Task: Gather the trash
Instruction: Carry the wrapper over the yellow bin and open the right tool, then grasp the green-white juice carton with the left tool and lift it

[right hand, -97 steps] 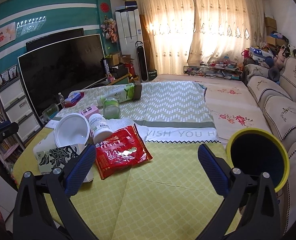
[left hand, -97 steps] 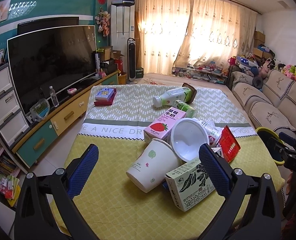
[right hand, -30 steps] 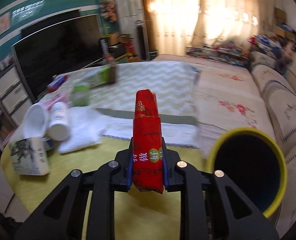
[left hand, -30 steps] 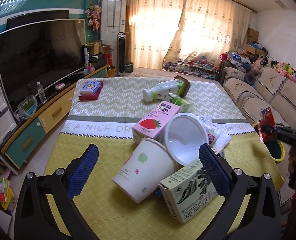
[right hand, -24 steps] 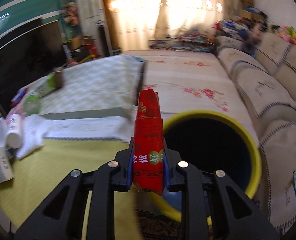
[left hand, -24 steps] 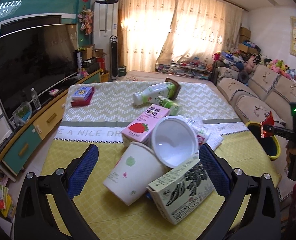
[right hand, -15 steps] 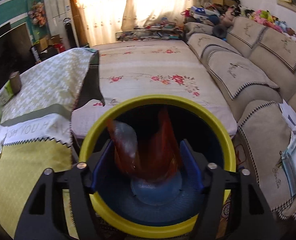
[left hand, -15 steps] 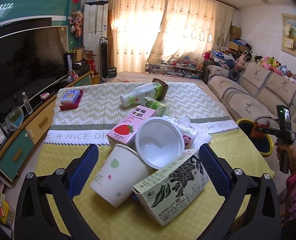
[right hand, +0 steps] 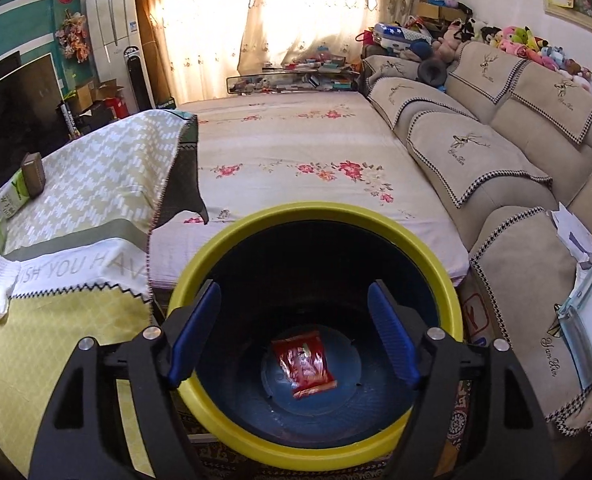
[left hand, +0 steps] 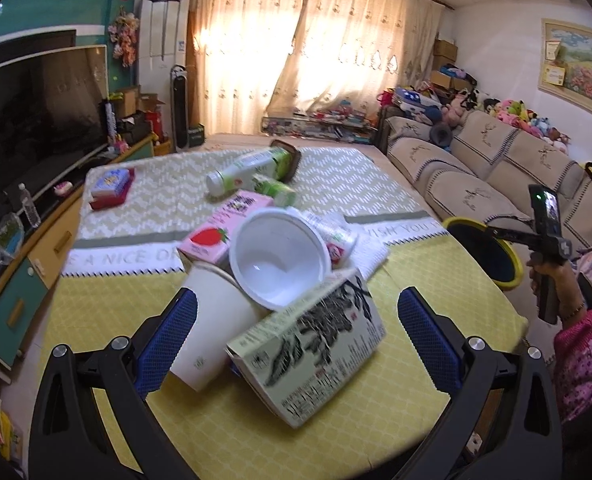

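My right gripper (right hand: 294, 330) is open and empty, held over the yellow-rimmed bin (right hand: 316, 216). A red snack packet (right hand: 304, 364) lies flat on the bin's blue bottom. My left gripper (left hand: 296, 336) is open above a trash pile on the table: a green-and-white carton (left hand: 308, 356), a white paper cup (left hand: 212, 332), a white bowl (left hand: 280, 256), a pink strawberry milk carton (left hand: 224, 228) and a green-labelled bottle (left hand: 252, 170). The bin also shows in the left wrist view (left hand: 488, 252), with the right gripper (left hand: 496, 234) above its rim.
The table has a yellow and patterned cloth (left hand: 144, 200). A book stack (left hand: 110, 188) lies at its far left. A TV (left hand: 36, 120) stands on the left. A beige sofa (right hand: 496, 152) runs along the right. A floral-covered bed (right hand: 296, 148) lies behind the bin.
My right gripper carried the red packet from the table over the bin, opened, and the packet fell to the bottom. My left gripper moved closer to the trash pile.
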Demonstrator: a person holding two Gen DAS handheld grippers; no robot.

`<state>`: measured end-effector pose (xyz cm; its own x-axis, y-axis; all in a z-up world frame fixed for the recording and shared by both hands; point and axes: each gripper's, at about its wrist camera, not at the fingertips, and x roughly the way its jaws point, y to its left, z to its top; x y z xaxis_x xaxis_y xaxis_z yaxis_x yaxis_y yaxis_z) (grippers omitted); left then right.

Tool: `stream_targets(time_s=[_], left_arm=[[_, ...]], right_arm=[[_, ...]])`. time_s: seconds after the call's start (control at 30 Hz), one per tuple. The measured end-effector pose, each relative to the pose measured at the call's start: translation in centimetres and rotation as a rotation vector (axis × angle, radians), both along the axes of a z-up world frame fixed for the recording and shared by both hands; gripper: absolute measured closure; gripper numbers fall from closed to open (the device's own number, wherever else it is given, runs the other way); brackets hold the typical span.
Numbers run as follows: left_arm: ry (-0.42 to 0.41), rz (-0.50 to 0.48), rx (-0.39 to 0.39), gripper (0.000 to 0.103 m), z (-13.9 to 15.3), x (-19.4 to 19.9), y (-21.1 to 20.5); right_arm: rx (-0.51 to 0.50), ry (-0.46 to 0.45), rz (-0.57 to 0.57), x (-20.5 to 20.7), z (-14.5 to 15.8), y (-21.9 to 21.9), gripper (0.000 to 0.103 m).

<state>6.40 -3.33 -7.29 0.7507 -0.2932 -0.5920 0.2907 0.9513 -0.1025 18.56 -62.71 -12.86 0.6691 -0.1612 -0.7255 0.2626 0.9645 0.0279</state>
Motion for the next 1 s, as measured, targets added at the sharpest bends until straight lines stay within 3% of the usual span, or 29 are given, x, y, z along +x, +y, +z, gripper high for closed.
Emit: stream_targets(time_s=[0.23,0.57,1.0], left_arm=[[0.041,-0.062,-0.017,0.004,-1.5,-0.7,-0.7],[0.108,-0.027,-0.005,0.004,-3.0,-0.7,-0.8],[0.226,-0.035,-0.049,0.004,-6.4,0.4,-0.5]], right_arm=[[0.005,-0.001,0.037,0.4,0.1,1.7,0.029],[0.014,-0.026,0.085,0.7,0.7,3.6,0.029],[0.021,-0.056,0.120,0.4,1.6,4.7,0.026]])
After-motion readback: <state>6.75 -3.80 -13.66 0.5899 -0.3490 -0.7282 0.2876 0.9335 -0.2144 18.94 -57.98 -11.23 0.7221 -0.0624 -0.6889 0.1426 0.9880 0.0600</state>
